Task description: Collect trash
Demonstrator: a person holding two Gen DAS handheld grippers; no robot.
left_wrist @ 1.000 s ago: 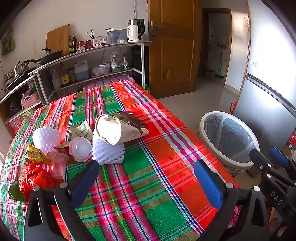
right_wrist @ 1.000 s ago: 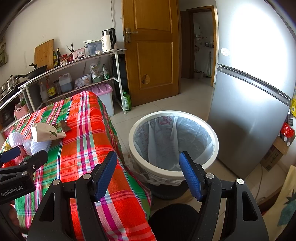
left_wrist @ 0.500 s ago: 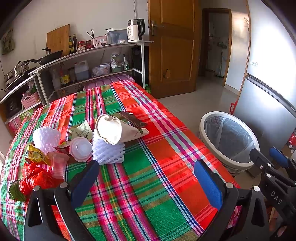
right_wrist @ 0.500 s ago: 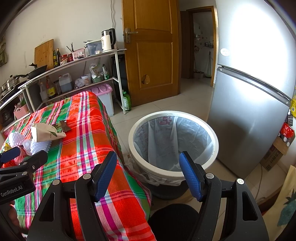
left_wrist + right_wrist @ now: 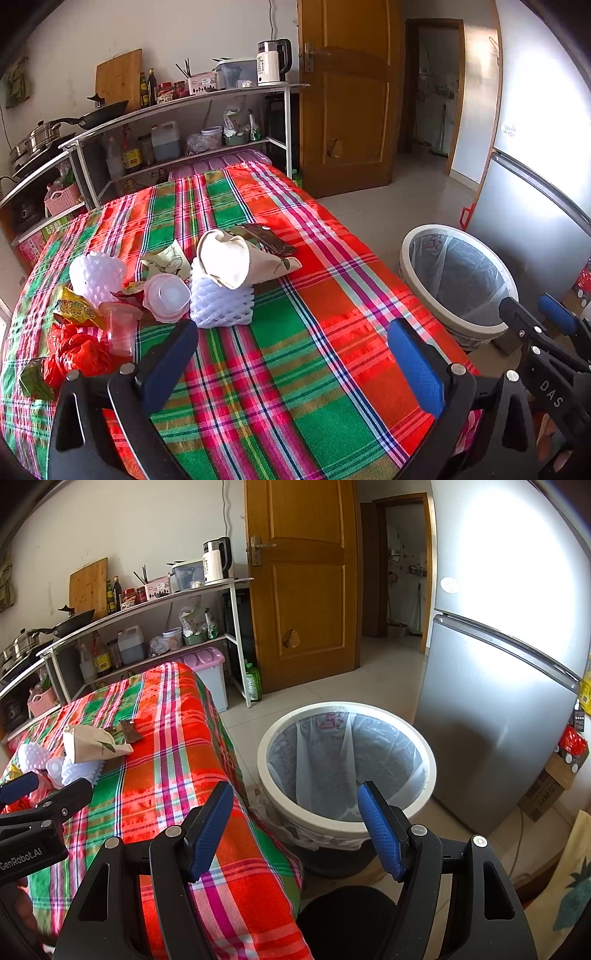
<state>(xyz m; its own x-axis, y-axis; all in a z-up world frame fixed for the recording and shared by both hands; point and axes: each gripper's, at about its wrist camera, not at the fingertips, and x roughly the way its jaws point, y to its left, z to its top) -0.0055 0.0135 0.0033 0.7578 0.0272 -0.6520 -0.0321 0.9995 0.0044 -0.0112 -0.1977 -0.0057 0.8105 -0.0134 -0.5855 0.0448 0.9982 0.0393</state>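
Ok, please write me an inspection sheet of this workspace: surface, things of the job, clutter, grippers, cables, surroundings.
Surface: table under plaid cloth, near half bare.
Job's things: trash pile at the left: paper bag, white foam net, plastic cups, red bag. Lined trash bin on the floor, right of the table.
Clutter: nothing seen beyond the trash.
Grippers: left gripper open, empty; right gripper open, empty, facing the bin.
Cables: one on the wall behind the kettle.
Surroundings: shelf, door, fridge.
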